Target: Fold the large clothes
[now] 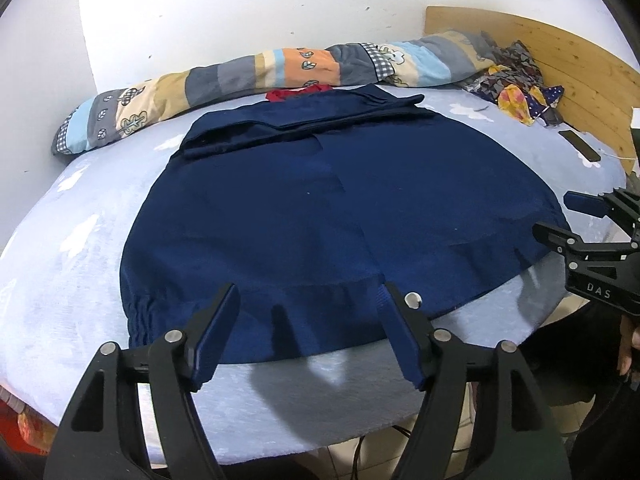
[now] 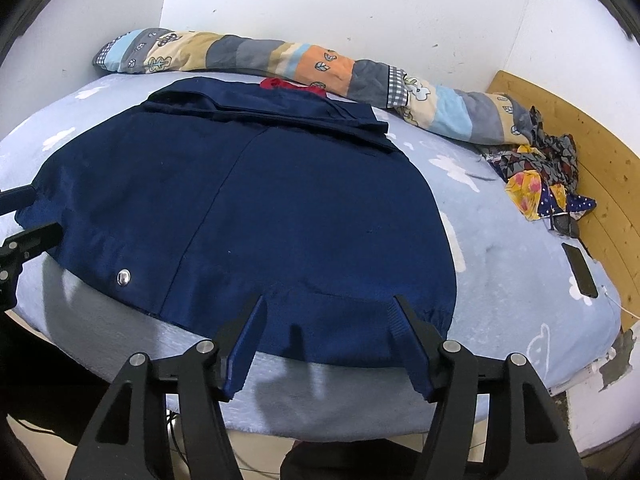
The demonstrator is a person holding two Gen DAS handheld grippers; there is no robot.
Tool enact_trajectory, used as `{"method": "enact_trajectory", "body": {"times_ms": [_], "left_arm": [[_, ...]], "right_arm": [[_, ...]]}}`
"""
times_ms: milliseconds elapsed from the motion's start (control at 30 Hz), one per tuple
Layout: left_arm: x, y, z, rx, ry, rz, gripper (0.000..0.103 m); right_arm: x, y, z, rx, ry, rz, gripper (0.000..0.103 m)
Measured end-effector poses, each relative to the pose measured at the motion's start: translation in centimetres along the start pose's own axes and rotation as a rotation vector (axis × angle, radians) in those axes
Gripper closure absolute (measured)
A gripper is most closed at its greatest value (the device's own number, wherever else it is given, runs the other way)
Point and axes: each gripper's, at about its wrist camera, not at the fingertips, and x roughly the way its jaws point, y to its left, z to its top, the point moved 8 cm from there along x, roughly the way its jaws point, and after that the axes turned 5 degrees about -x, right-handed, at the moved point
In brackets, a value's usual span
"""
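Note:
A large navy blue jacket (image 1: pixel 320 208) lies flat on the light blue bed, its sleeves folded across the far end and a red collar (image 1: pixel 298 92) showing there. It also shows in the right wrist view (image 2: pixel 248 200), with a silver snap (image 2: pixel 123 278) near the hem. My left gripper (image 1: pixel 308 300) is open and empty, hovering over the near hem on the left side. My right gripper (image 2: pixel 328 308) is open and empty over the near hem on the right side; it shows at the right edge of the left wrist view (image 1: pixel 560 216).
A rolled patchwork quilt (image 1: pixel 256 76) lies along the wall behind the jacket. Crumpled patterned cloth (image 2: pixel 540 176) and a black phone (image 2: pixel 580 270) lie at the right by the wooden headboard (image 2: pixel 600 168). The bed's near edge (image 2: pixel 340 400) drops to a tiled floor.

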Motion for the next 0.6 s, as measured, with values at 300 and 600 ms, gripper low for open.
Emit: {"method": "enact_trajectory", "body": {"times_ms": [300,600], "left_arm": [[-0.2,0.6,0.2,-0.017,-0.017,-0.010,0.085],[-0.5,0.9,0.3,-0.020,-0.027,-0.009,0.097]], "right_arm": [[0.0,-0.3,0.0,0.049,-0.013,0.053,0.080],[-0.7,1.5,0.3,-0.021,-0.052,0.070,0.100]]}}
